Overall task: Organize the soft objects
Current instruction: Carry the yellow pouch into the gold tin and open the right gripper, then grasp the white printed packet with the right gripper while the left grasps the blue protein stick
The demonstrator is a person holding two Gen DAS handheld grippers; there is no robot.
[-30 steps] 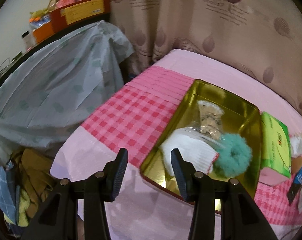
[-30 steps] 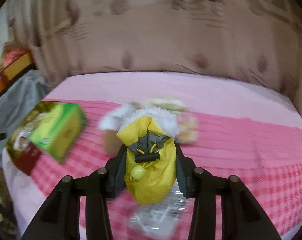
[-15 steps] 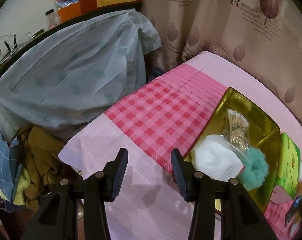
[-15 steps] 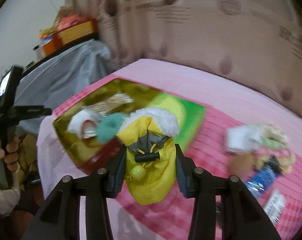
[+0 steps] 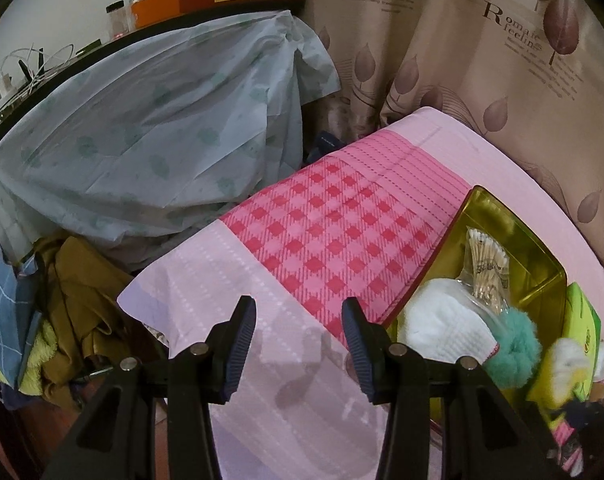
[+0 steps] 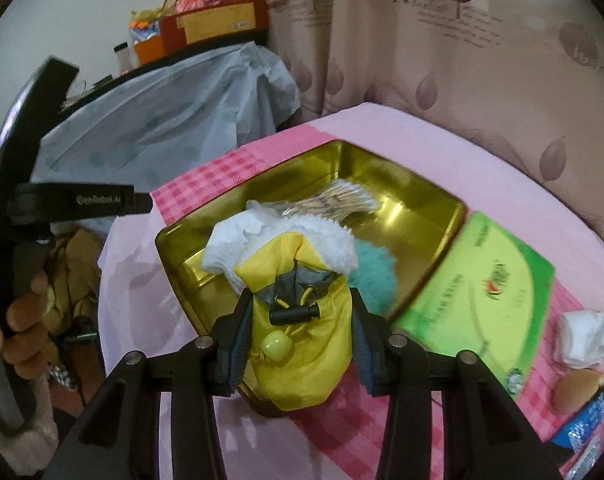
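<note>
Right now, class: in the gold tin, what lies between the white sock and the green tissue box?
The right wrist view shows a teal fluffy pompom between the white sock and the green tissue box, partly behind the yellow pouch.

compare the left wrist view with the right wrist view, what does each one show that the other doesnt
Left wrist only: the empty, open left gripper and a heap of brown clothes beside the bed.

Right wrist only: the right gripper shut on a yellow fleece-trimmed pouch, a person's hand on the other gripper's handle, and a bun.

Both: the gold tin tray, white sock, teal pompom and green box.
</note>
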